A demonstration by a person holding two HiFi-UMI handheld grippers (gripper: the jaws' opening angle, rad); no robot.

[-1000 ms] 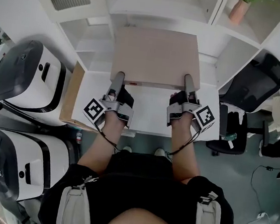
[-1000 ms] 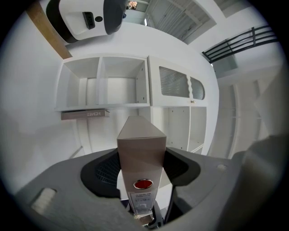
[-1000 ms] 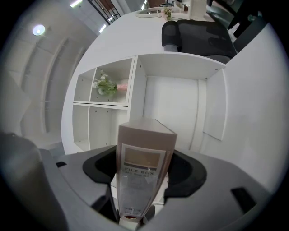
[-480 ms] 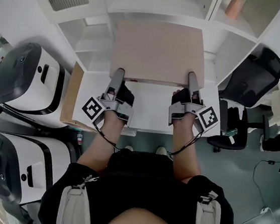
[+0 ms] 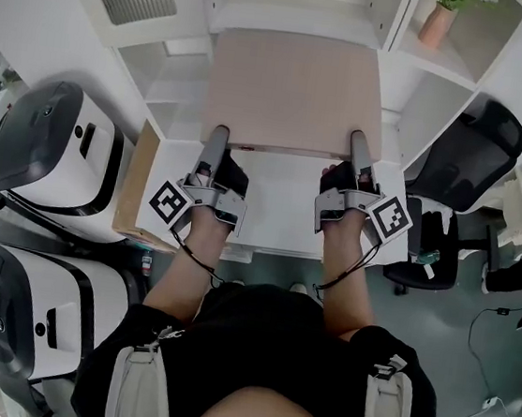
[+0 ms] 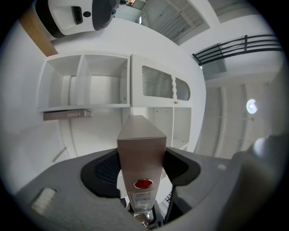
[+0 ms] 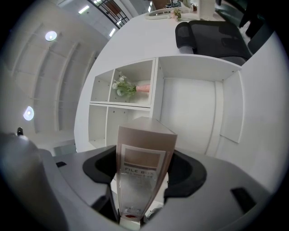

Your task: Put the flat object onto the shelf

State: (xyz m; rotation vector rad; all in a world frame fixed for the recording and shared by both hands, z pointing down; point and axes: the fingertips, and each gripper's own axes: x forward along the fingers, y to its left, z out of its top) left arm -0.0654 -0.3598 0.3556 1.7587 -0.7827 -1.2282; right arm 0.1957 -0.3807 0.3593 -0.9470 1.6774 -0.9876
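The flat file box (image 5: 294, 94) is being carried further forward than a second ago. Its far edge is being brought up to the front of the white shelf (image 5: 294, 16) ahead of both claws, where earlier a strip of shelf front was showing beyond it. The grip is being kept as it was: the left claw (image 5: 215, 141) is being held closed on the near left corner of the box, and the right claw (image 5: 357, 147) on the near right corner. In each gripper view the narrow edge of the box is being pinched between the jaws and is pointing away toward the open compartments. The box is being held level and clear of the white table (image 5: 280, 210) beneath the claws, so its weight is being borne by the two grips alone. A potted plant (image 5: 442, 17) is standing in the compartment ahead and to the right of the right claw, well apart from the box. Judged from this, the carry is being turned into the insertion. The box is not yet being rested on any shelf board, and a steady forward push with both claws kept even is likely being called for, since a skewed advance could catch a far corner on a divider.
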